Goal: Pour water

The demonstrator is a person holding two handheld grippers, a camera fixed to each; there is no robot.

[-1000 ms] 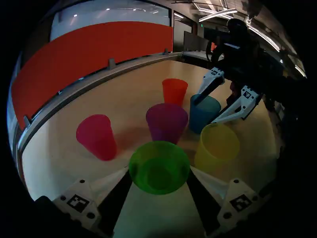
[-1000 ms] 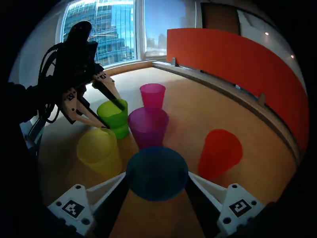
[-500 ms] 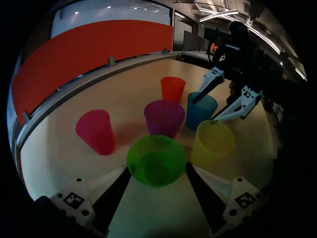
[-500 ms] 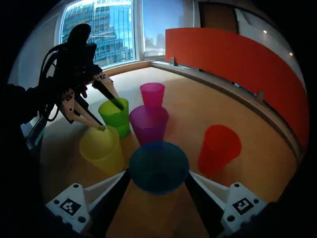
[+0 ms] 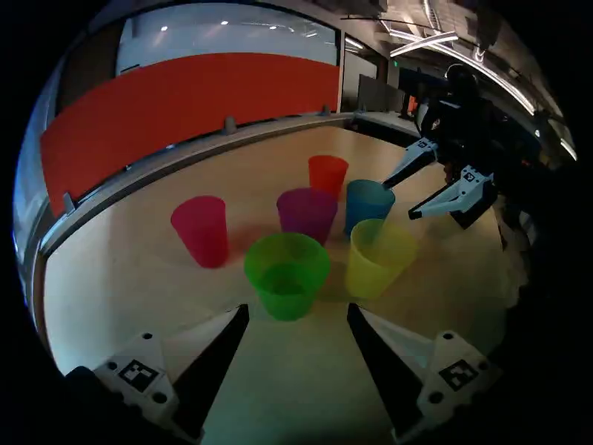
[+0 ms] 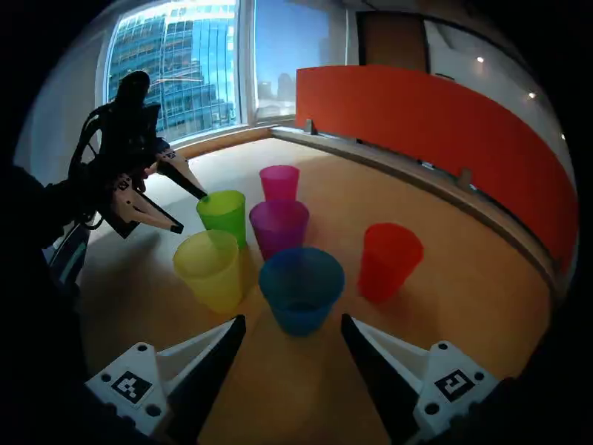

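Several coloured plastic cups stand upright, close together, on a wooden table [image 5: 148, 297]. In the left gripper view my left gripper [image 5: 296, 315] is open, and the green cup [image 5: 287, 274] stands free just ahead of its fingertips. Behind it are the yellow cup [image 5: 378, 256], purple cup [image 5: 306, 213], blue cup [image 5: 367, 206], orange cup [image 5: 327, 174] and pink cup [image 5: 201, 230]. In the right gripper view my right gripper [image 6: 291, 326] is open, with the blue cup [image 6: 302, 289] standing free just beyond its tips. I cannot tell whether any cup holds water.
An orange partition [image 5: 185, 104] runs along the table's far edge. Large windows [image 6: 178, 74] lie behind the left gripper [image 6: 191, 213] in the right gripper view. The right gripper [image 5: 399, 200] hangs beside the blue cup. Bare tabletop lies around the cluster.
Both grippers have drawn back. The green cup and the blue cup, which sat between the fingers, now stand on the table ahead of the fingertips.
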